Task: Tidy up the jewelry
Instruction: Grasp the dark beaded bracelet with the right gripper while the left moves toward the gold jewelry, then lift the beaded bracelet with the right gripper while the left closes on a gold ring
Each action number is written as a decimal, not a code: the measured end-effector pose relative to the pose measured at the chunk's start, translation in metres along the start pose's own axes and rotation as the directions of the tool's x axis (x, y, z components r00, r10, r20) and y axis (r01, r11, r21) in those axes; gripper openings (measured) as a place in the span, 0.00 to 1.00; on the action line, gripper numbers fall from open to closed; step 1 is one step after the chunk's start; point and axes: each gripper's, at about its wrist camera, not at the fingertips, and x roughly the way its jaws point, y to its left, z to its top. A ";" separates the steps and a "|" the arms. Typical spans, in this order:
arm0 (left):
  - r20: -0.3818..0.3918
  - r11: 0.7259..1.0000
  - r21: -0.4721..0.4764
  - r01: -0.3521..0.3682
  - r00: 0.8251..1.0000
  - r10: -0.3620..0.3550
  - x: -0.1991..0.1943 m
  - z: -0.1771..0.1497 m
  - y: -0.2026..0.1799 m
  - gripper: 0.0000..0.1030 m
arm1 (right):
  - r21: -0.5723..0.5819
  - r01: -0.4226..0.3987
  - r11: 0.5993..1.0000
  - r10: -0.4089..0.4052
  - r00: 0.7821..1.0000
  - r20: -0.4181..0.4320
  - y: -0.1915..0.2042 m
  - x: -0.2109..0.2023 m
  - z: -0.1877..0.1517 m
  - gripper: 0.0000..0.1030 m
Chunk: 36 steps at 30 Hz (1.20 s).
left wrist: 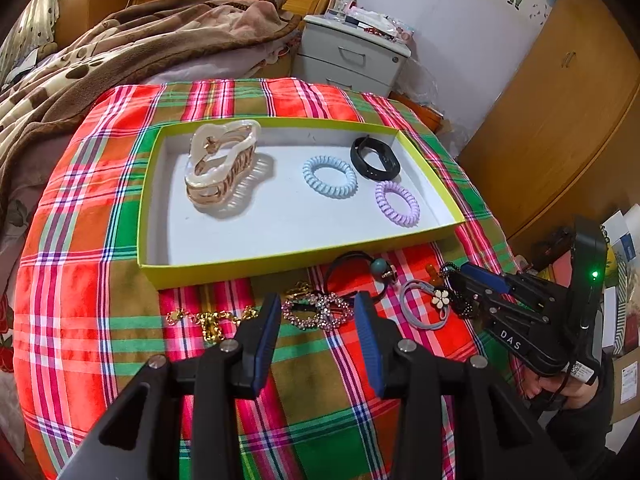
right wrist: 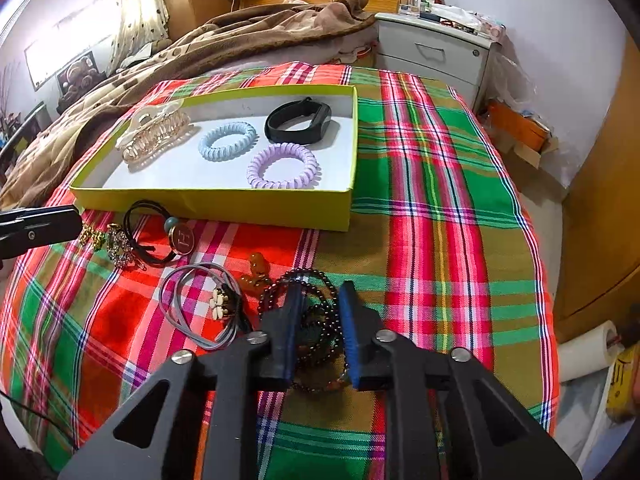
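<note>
A yellow-green box (left wrist: 280, 258) (right wrist: 224, 204) with a white floor holds a cream hair claw (left wrist: 220, 164), a blue coil tie (left wrist: 329, 176), a purple coil tie (left wrist: 397, 203) and a black band (left wrist: 375, 157). Loose on the plaid cloth in front: a gold chain (left wrist: 210, 320), a rhinestone clip (left wrist: 316, 310), a black cord tie with charm (right wrist: 160, 236), a grey flower tie (right wrist: 200, 304), an amber piece (right wrist: 254, 270) and a dark bead bracelet (right wrist: 316, 312). My left gripper (left wrist: 316, 308) is open around the rhinestone clip. My right gripper (right wrist: 320, 296) is open around the bead bracelet.
The plaid cloth (right wrist: 432, 184) covers a rounded surface that drops off at its edges. A bed with a brown blanket (left wrist: 120, 52) lies behind, a white nightstand (left wrist: 352, 56) at the back, wooden wardrobes (left wrist: 560, 112) to the right.
</note>
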 end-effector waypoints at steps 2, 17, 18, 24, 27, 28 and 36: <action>-0.005 1.000 0.000 -0.002 1.000 0.002 0.002 0.001 -0.002 0.38 | 0.015 0.004 1.000 -0.004 1.000 0.003 -0.004 -0.001 -0.001 0.07; -0.053 0.998 0.056 0.010 0.999 -0.007 0.029 0.010 -0.023 0.38 | 0.177 -0.044 0.983 0.019 0.989 0.145 -0.042 -0.039 -0.006 0.06; -0.053 0.998 0.059 -0.003 0.999 0.006 0.031 0.011 -0.024 0.38 | 0.180 -0.047 0.983 0.020 0.988 0.153 -0.042 -0.042 -0.005 0.06; -0.060 0.995 0.083 -0.058 0.996 0.063 0.039 0.014 -0.029 0.38 | 0.190 -0.049 0.981 0.011 0.980 0.197 -0.047 -0.058 -0.004 0.06; -0.066 0.990 0.101 -0.102 0.992 0.109 0.045 0.015 -0.032 0.38 | 0.194 -0.050 0.980 0.010 0.979 0.204 -0.048 -0.060 -0.004 0.06; -0.076 0.990 0.101 -0.098 0.991 0.106 0.048 0.016 -0.032 0.38 | 0.196 -0.051 0.979 0.010 0.979 0.206 -0.048 -0.060 -0.003 0.06; -0.084 0.989 0.095 -0.115 0.989 0.123 0.056 0.017 -0.034 0.30 | 0.201 -0.060 0.978 0.015 0.976 0.219 -0.049 -0.063 -0.004 0.06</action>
